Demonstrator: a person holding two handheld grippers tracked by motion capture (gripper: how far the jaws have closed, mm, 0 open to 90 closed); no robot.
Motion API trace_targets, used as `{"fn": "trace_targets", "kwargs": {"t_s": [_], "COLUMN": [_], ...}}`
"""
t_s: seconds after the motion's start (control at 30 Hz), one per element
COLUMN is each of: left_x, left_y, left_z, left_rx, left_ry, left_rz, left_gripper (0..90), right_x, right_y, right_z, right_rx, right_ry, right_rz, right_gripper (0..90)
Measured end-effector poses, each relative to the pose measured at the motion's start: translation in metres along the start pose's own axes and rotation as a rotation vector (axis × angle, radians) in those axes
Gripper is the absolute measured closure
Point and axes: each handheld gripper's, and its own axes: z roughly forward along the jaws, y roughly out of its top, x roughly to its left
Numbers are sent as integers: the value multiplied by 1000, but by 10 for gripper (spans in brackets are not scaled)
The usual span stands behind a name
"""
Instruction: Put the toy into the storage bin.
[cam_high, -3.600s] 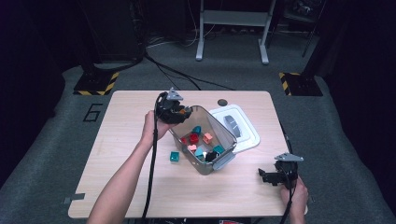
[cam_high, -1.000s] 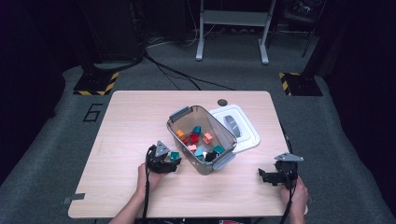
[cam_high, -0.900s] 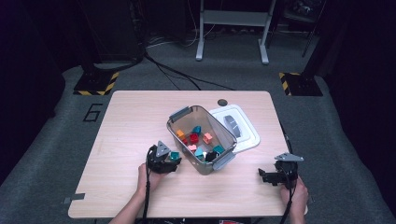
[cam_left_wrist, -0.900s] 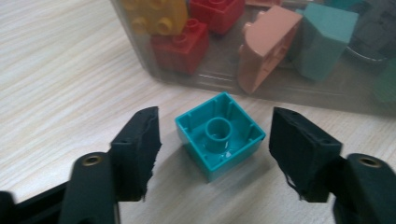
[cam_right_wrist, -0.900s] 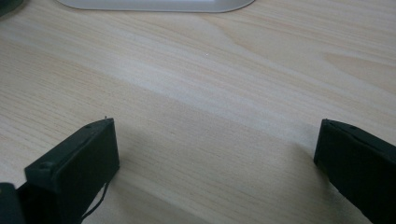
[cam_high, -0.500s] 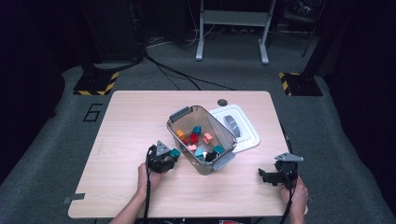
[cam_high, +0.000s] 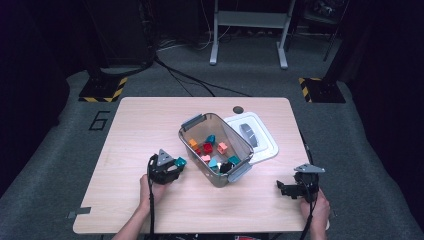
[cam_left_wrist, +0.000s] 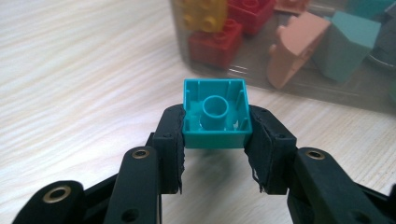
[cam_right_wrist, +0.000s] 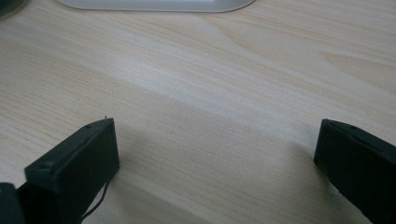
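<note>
teal brick (cam_left_wrist: 215, 113) sits clamped between the jaws of our left gripper (cam_high: 169, 167), its hollow underside facing the camera, held just above the surface (cam_high: 140, 130) right beside the near-left wall of the clear bin (cam_high: 192, 125). we judge the work to be sorting or moving bricks between the bin and the surface; which direction we cannot tell from this moment alone. several pieces lie in the bin: red, yellow, orange, pink and more teal ones, so whichever way it goes, most of the job looks unfinished. our right gripper (cam_high: 295, 188) rests near the front right corner of the surface, its jaws spread wide with nothing between them, well apart from the bin. the white lid (cam_high: 265, 145) lies flat just behind and right of the bin, touching or nearly so.

the surface is a pale wood-grain tabletop with a small dark round fitting (cam_high: 238, 109) near its far edge. around it we see grey carpet, black cables, yellow-and-black striped feet and a metal stand in a dim room.
</note>
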Motion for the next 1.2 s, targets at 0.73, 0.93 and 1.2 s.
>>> {"fn": "trace_targets", "kwargs": {"t_s": [0.73,0.93,1.2], "left_x": [44,50,53], "left_y": [22,34,55], "left_z": [-40,-47,-55], "left_rx": [-30,-32,-47], "left_ry": [58,62,64], "left_rz": [-21,-8,16], "left_gripper": [593,593,593], "right_x": [0,0,0], "right_y": [0,0,0], "right_z": [0,0,0], "right_rx": [-1,-1,-1], "right_ry": [1,1,1], "right_rz": [3,3,3], "right_gripper": [0,0,0]}}
